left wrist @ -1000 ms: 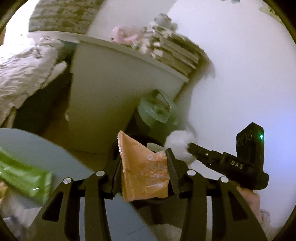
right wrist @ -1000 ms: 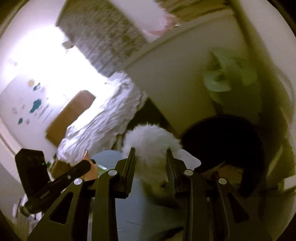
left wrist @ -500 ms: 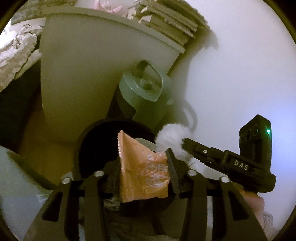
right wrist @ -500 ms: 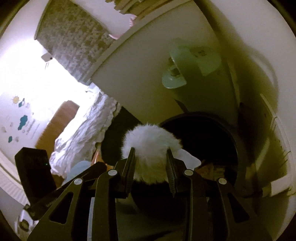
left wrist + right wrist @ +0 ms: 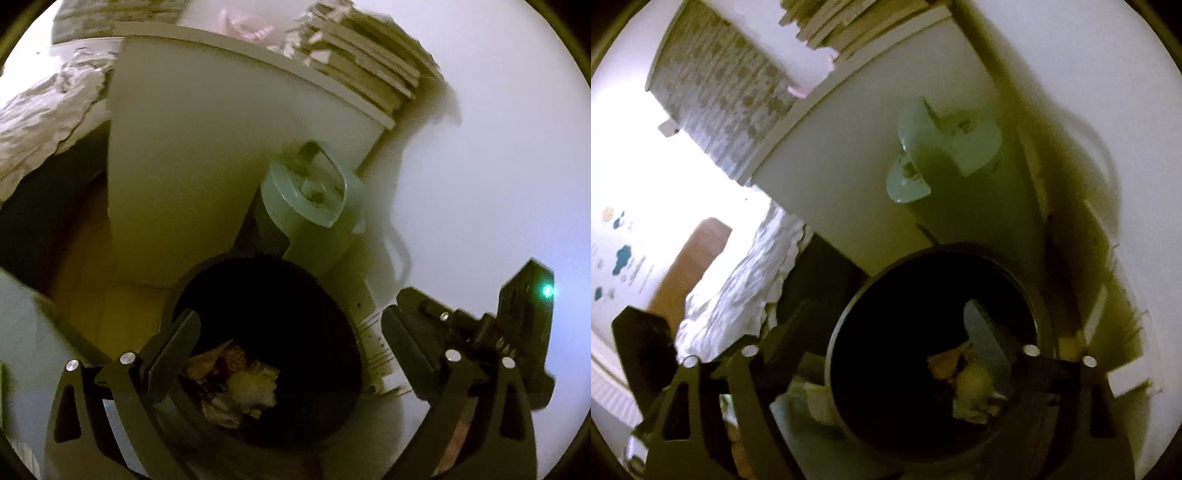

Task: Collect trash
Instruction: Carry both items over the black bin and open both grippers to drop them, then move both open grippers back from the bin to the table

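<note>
A black round bin (image 5: 314, 302) sits on the floor right below both grippers, and the right wrist view also looks into the bin (image 5: 905, 295). At its bottom lie the orange wrapper (image 5: 218, 358) and the white fluffy ball (image 5: 251, 387) among other scraps. The right wrist view shows the same wrapper (image 5: 945, 360) and ball (image 5: 971, 384). My left gripper (image 5: 290, 347) hangs over the bin's mouth, jaws opening wide with nothing between them. My right gripper (image 5: 886, 339) is over the same mouth, jaws opening and also bare.
Just behind the bin stands a grey-green canister (image 5: 314, 206) with a handle on its lid. A white cabinet side (image 5: 192, 166) topped with stacked books (image 5: 369, 66) rises beyond it. A bed with crumpled white bedding (image 5: 738, 288) lies to the left, and a white wall (image 5: 498, 166) to the right.
Both grippers went from shut to wide open. The orange wrapper left the left jaws and the white ball left the right jaws; both now lie in the bin. Both cameras came closer over the bin.
</note>
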Demonstrator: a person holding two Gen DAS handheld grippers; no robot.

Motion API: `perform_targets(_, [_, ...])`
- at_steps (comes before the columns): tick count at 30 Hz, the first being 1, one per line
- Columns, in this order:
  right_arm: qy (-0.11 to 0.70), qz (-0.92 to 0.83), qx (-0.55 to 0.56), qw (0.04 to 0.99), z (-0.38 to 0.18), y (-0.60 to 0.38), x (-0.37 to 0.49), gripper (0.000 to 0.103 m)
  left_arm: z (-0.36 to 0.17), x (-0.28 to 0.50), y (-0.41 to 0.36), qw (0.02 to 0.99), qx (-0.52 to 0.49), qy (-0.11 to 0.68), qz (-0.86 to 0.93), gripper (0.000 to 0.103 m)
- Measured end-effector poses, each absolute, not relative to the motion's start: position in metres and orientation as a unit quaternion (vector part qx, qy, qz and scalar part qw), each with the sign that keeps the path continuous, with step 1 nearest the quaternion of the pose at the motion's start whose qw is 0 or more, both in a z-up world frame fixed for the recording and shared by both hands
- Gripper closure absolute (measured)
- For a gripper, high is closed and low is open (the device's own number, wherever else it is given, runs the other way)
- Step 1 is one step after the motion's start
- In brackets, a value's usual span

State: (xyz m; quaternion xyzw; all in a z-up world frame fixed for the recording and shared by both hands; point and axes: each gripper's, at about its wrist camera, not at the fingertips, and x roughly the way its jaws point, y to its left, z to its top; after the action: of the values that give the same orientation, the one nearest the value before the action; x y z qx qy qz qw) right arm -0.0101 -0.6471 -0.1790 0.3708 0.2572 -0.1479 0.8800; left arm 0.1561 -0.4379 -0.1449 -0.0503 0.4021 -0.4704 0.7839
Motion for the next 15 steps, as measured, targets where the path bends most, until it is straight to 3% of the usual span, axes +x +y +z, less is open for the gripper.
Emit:
perform_targets(2, [0.256, -0.186, 0.379, 0.87, -0.174, -0.637, -0.011, 0.011, -0.133, 0.152, -0.428, 0.792, -0.075, 0.394, -0.46, 0.005])
perform_targets(6, [0.268, -0.251, 0.422, 0.829, -0.173, -0.6, -0.012, 0.011, -0.098, 0.143, -0.395, 0.82, -0.137, 0.362, -0.421, 0.005])
perform_targets(15, [0.308, -0.186, 0.465, 0.809, -0.162, -0.496, -0.005, 0.006, -0.043, 0.117, -0.312, 0.88, -0.191, 0.271, -0.339, 0.005])
